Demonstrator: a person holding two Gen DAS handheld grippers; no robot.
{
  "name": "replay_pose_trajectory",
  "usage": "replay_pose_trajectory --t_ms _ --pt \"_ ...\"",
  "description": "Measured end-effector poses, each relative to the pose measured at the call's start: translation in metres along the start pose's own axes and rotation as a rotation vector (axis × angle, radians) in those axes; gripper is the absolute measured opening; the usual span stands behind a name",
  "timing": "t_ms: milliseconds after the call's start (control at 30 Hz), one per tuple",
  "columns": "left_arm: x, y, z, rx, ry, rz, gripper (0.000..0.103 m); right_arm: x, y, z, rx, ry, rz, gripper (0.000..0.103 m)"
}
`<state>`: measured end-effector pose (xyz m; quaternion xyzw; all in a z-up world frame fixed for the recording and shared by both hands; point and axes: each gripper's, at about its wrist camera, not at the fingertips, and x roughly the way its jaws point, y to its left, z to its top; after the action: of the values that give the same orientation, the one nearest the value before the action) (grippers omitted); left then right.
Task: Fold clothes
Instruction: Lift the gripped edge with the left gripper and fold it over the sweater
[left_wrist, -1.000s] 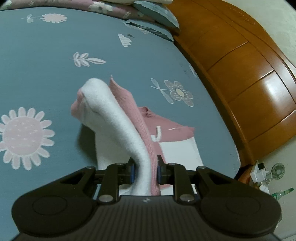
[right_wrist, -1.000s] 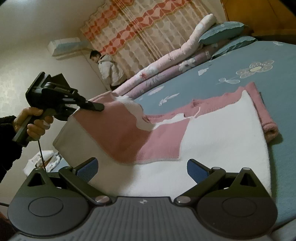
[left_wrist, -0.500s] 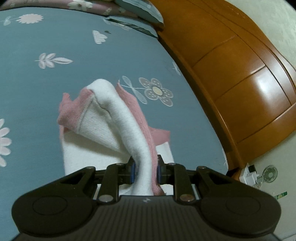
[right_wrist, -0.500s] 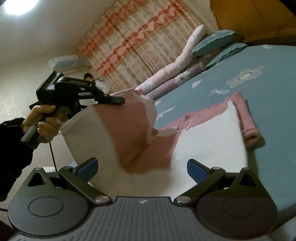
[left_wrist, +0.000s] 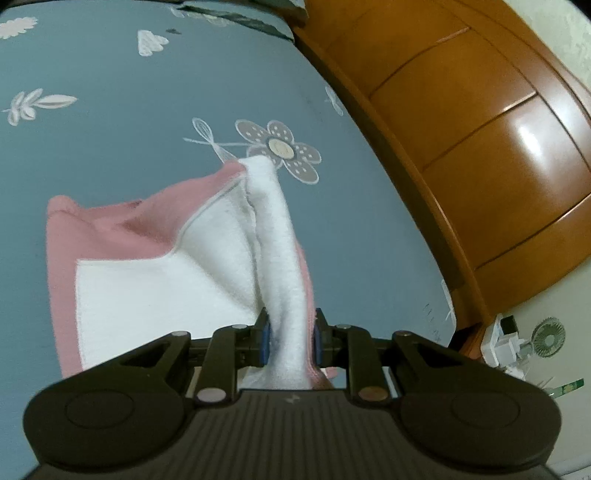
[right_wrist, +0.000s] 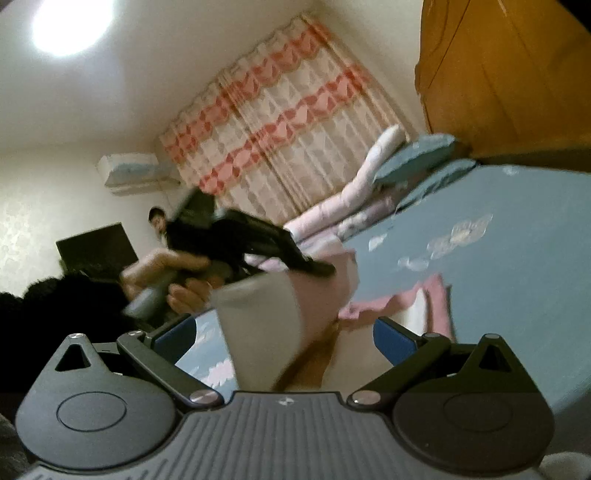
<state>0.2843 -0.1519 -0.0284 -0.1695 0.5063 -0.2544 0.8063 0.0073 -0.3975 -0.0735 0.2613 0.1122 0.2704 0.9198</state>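
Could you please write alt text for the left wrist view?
The left gripper is shut on a bunched edge of a pink-and-white garment, lifting it above a blue floral bedspread. A wooden headboard curves along the right.

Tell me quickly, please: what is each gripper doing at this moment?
Left gripper: closed on the pink and white garment, one edge lifted above the bed.
Right gripper: open, holding nothing.

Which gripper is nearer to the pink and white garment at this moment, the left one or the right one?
Left. The left gripper is clamped on the pink and white garment. The right gripper is open, touching nothing.
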Motion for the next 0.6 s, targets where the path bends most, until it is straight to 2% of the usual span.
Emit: replay_pose_trajectory --t_ms 167,300,600 --pt "0.023 -0.015 -0.003 0.03 0.033 0.007 0.02 -0.012 -0.001 0.006 0.005 -0.034 -0.019 0.103" --pt "0.044 -0.023 -0.007 0.059 0.068 0.062 0.02 -0.012 -0.002 0.008 0.009 -0.034 -0.035 0.103" --pt "0.076 -0.019 -0.011 0.006 0.086 0.071 0.02 -0.009 0.005 0.008 -0.025 -0.011 -0.059 0.103"
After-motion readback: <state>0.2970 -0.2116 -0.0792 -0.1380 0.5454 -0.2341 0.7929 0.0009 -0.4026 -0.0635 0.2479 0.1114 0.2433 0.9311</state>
